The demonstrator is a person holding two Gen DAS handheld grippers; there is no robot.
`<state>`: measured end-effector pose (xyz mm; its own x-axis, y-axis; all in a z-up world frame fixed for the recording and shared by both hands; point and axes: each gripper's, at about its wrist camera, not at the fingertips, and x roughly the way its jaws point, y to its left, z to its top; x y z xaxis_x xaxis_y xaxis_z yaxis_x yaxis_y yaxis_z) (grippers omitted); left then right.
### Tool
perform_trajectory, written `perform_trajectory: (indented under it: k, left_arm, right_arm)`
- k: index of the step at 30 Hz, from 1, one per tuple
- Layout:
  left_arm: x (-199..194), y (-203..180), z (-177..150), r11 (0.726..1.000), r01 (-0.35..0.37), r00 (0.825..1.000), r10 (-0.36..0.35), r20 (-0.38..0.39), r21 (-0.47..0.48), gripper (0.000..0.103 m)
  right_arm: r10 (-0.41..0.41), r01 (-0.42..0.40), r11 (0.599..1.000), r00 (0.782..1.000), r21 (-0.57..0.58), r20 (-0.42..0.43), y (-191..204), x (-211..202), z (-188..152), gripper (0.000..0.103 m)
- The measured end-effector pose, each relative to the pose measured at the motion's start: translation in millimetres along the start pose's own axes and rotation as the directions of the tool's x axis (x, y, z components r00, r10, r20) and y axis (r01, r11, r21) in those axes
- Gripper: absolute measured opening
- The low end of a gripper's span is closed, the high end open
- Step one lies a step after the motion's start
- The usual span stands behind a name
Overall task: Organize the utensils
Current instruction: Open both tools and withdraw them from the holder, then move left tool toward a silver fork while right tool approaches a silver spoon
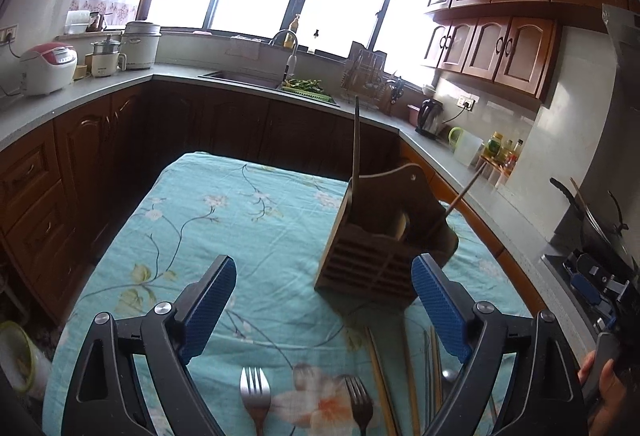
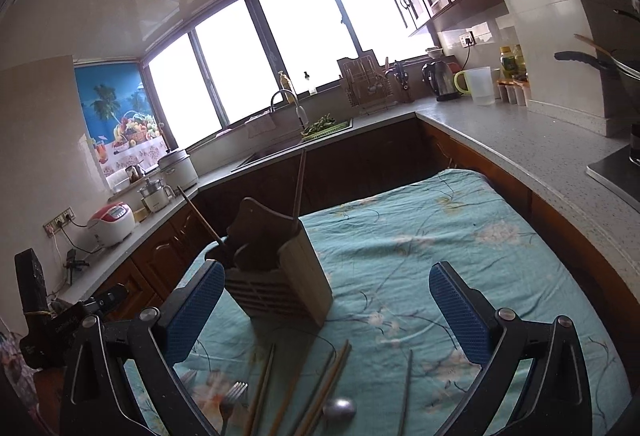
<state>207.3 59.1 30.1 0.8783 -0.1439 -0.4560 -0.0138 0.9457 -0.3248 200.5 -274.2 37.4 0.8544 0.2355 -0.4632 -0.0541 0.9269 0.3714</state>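
Note:
A brown wooden utensil holder (image 1: 376, 256) stands on the teal flowered tablecloth (image 1: 224, 220), with two chopsticks (image 1: 356, 139) sticking up out of it. It also shows in the right wrist view (image 2: 276, 276). In front of it lie two forks (image 1: 254, 396), several chopsticks (image 1: 382, 376) and a spoon (image 2: 339, 408). My left gripper (image 1: 324, 276) is open and empty above the utensils, short of the holder. My right gripper (image 2: 326, 284) is open and empty, with the holder by its left finger.
Kitchen counters (image 1: 92, 95) wrap round the table on three sides, with a sink (image 1: 248, 77), rice cooker (image 1: 48, 67), kettle (image 1: 430, 115) and a stove with a pan (image 1: 592, 232) at right. The right part of the cloth (image 2: 460, 228) is bare.

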Motion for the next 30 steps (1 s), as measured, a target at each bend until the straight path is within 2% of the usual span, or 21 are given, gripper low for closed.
perform_trajectory:
  k: [4,13,23,30]
  left_arm:
    - [-14,3,-14,1.000,-0.001,0.999,0.000,-0.043,-0.029,0.090]
    - [-28,3,-37,0.998,-0.007,0.992,0.000,-0.126,-0.059,0.090]
    - [-32,0,-52,0.998,-0.015,0.983,0.004,-0.181,-0.055,0.090]
    - [-20,-6,-52,0.999,0.008,0.973,-0.019,-0.229,-0.049,0.088]
  right_arm:
    - [-0.031,0.031,1.000,0.999,0.006,-0.033,-7,-14,-19,0.103]
    - [-0.022,0.025,1.000,0.992,0.020,-0.125,-3,-19,-61,0.103]
    - [-0.010,0.014,1.000,0.983,0.017,-0.185,10,-15,-82,0.103]
    - [0.003,0.002,1.000,0.973,0.021,-0.233,15,-1,-91,0.103]
